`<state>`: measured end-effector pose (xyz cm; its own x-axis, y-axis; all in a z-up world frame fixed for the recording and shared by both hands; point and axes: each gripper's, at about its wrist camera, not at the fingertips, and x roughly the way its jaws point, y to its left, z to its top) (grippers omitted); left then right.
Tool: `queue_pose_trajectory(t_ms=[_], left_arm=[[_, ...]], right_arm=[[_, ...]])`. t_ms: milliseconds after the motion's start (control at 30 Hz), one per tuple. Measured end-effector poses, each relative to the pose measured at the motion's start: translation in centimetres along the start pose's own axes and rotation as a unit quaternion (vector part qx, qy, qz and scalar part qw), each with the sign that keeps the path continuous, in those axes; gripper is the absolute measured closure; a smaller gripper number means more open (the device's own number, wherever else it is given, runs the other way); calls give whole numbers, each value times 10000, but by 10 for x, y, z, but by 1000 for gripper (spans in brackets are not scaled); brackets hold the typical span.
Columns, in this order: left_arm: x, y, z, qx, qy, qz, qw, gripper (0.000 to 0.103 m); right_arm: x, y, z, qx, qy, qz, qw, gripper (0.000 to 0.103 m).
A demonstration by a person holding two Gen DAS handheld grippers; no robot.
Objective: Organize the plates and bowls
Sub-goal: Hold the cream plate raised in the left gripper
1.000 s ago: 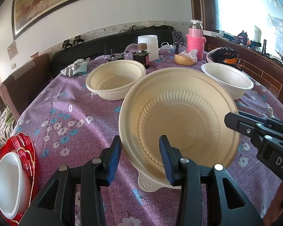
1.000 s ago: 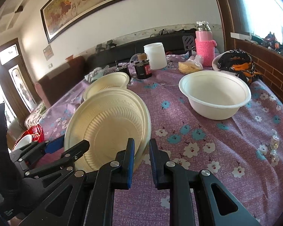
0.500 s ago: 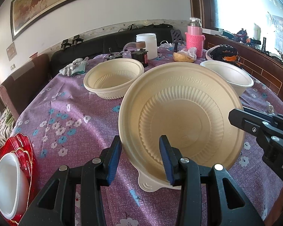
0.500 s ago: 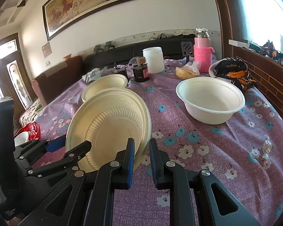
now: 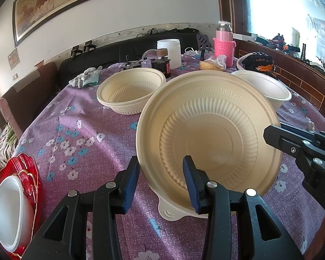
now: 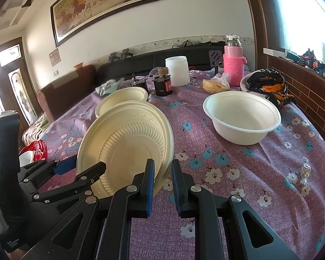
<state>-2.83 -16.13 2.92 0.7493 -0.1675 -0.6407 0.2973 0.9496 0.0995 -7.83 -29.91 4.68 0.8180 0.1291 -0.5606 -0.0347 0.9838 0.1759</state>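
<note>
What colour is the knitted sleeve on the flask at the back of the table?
Pink knitted sleeve, clearest in the right wrist view.

A table under a purple floral cloth carries a ribbed cream plastic bowl; right of it a plain white bowl, behind it a white tub.

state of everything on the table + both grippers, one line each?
tilted cream bowl, tipped up steeply, empty, gripped on two sides
left gripper, shut on its near rim
right gripper, shut on its rim at another spot
second cream bowl, upright, empty
white bowl, upright, empty
white jar, upright, lid on
pink flask, upright, capped
red plate, holding a small white bowl
</note>
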Motion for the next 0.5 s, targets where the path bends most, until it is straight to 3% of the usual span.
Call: queue_pose_trajectory(t_ms=[500], left_arm=[[-4,0,1,5,-92,54,9999,64]], right_arm=[[-2,2,0,-42,-35,-23,10000,85]])
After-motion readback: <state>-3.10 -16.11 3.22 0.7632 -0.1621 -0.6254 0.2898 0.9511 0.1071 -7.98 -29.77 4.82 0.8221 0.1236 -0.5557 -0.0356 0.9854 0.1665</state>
